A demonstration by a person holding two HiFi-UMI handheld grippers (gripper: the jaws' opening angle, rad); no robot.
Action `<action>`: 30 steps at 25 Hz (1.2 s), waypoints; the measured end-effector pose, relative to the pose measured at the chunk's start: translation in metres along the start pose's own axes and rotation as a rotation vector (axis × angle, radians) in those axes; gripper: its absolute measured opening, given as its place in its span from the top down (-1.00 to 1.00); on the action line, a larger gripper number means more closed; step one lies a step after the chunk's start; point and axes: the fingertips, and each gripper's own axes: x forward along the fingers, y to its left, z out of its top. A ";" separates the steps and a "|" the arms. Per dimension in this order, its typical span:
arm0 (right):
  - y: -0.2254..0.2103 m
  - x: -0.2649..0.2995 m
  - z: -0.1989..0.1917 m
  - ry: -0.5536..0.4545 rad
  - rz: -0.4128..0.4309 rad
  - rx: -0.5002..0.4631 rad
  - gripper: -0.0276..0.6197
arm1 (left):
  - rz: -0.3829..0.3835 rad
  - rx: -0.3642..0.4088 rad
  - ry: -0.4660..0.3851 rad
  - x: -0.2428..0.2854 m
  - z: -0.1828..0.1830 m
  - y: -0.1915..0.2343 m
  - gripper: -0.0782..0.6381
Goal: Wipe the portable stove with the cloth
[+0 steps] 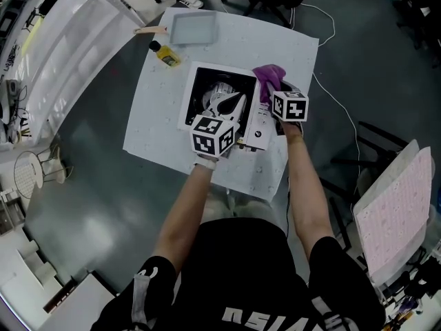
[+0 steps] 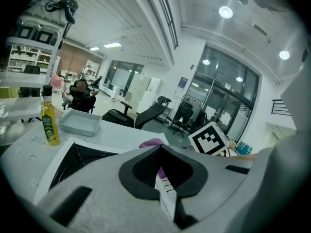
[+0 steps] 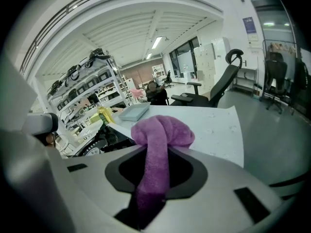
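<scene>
The white table (image 1: 293, 50) stands on a glossy grey floor (image 1: 103, 178) in an open workshop, with its top lying bare round the things on it. The portable stove (image 1: 205, 88) sits near the table's middle, a white frame round a black well. Toward the far corner a yellow oil bottle (image 1: 166, 54) stands near a shallow grey tray (image 1: 193, 27), both apart from the stove.

The right gripper (image 1: 274, 92) has its jaws clamped on the purple cloth (image 1: 267, 74). The cloth bunches out ahead of the jaws at the stove's far right corner, over the white frame. In the right gripper view the cloth (image 3: 160, 130) runs down between the jaws of the right gripper (image 3: 155, 164) as a thick roll, with the table (image 3: 214, 125) beyond it.

The left gripper (image 1: 231, 107) reaches over the stove from the near side. In its own view the jaws of the left gripper (image 2: 163, 171) stand almost together, pinching a thin white printed edge that looks to belong to the stove (image 2: 80, 154).

Round the table the room shows black office chairs (image 2: 153, 113), glass partitions and ceiling lights. Metal shelving (image 3: 92, 81) loaded with gear stands behind. A pink-patterned panel (image 1: 398, 205) leans on the floor at the right, and a white cable (image 1: 337, 102) trails beside the table.
</scene>
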 end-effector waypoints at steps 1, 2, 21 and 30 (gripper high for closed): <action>0.000 0.000 0.000 0.000 -0.001 -0.001 0.64 | -0.001 0.003 -0.004 0.000 0.000 -0.001 0.76; -0.001 0.000 0.000 -0.002 -0.003 -0.003 0.64 | -0.003 0.006 -0.007 -0.001 0.000 -0.002 0.76; 0.006 -0.006 -0.008 -0.033 -0.050 -0.002 0.64 | -0.004 0.007 -0.038 -0.012 -0.028 0.008 0.76; 0.021 -0.024 -0.028 -0.048 -0.052 -0.010 0.64 | 0.001 0.023 -0.042 -0.028 -0.039 0.006 0.76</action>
